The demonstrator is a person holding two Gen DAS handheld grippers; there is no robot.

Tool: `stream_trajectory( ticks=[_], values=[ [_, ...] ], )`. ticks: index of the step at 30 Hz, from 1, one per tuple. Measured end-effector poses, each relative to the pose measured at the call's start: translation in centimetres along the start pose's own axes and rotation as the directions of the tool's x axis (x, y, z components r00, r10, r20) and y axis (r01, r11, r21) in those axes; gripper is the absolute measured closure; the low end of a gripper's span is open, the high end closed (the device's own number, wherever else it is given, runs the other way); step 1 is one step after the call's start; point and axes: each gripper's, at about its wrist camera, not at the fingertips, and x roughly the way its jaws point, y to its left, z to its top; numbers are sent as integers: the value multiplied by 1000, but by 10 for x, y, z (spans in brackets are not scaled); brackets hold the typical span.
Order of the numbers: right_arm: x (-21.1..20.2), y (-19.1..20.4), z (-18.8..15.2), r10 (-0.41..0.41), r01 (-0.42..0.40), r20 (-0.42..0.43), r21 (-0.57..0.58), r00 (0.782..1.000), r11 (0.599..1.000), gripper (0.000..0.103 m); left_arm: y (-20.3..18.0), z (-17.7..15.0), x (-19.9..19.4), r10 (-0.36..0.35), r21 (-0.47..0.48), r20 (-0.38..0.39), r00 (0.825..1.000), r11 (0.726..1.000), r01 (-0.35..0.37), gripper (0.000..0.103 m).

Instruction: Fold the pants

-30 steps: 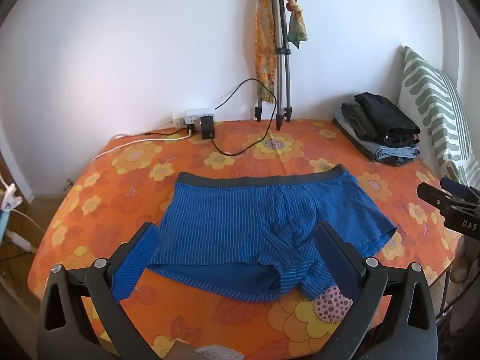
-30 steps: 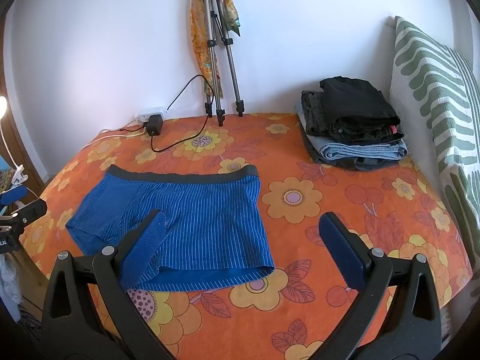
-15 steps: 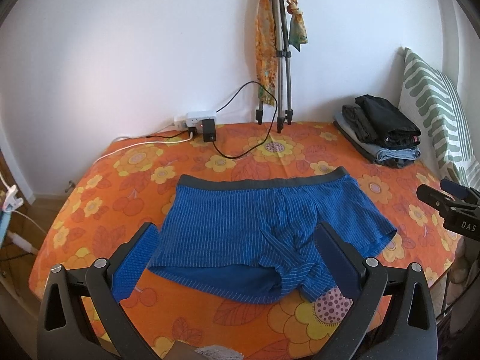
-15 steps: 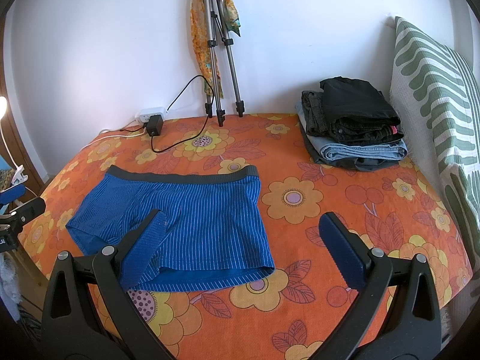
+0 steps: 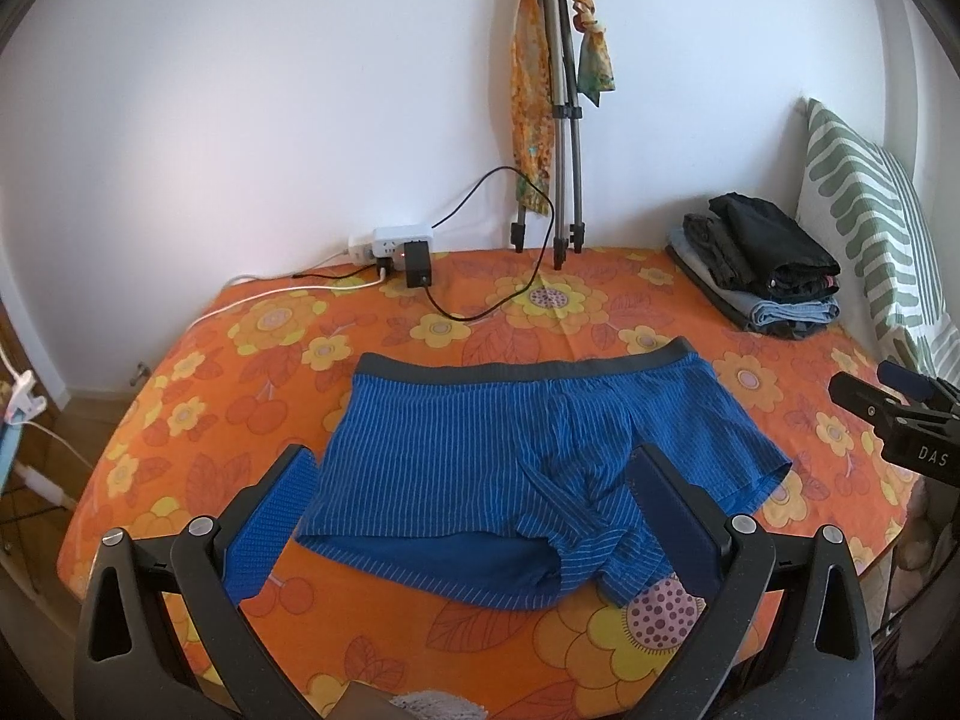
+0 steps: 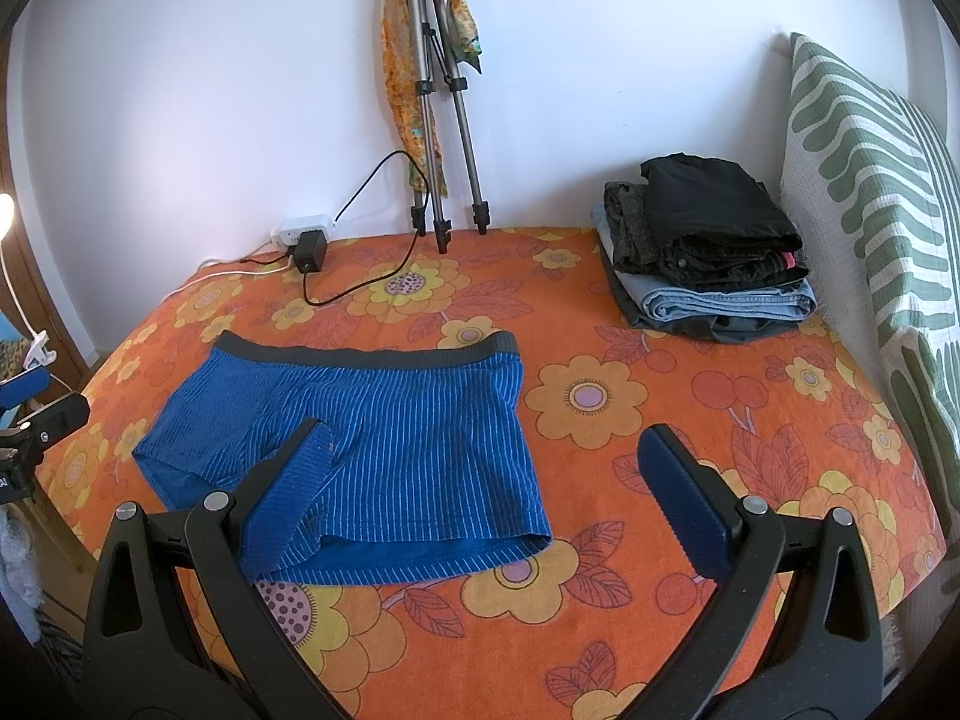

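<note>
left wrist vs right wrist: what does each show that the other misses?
Only the left wrist view shows the right tongs, poking in at its right edge, and the full near hem of the blue shorts with its rumpled leg.

Only the right wrist view shows the left tongs at its left edge, and the bare orange cover to the right of the shorts.

Both show open tongs above the cover, holding nothing, the flat unfolded shorts, the folded clothes stack, striped pillow, tripod and power strip.
</note>
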Motion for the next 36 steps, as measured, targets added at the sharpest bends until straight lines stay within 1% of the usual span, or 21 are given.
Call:
stream_trajectory(
  ticks=[36],
  values=[
    [0, 2, 1, 0, 0, -1, -1, 1000, 1000, 0, 1, -3, 3, 4, -2, -8, 1000, 1000, -4, 0]
  ],
)
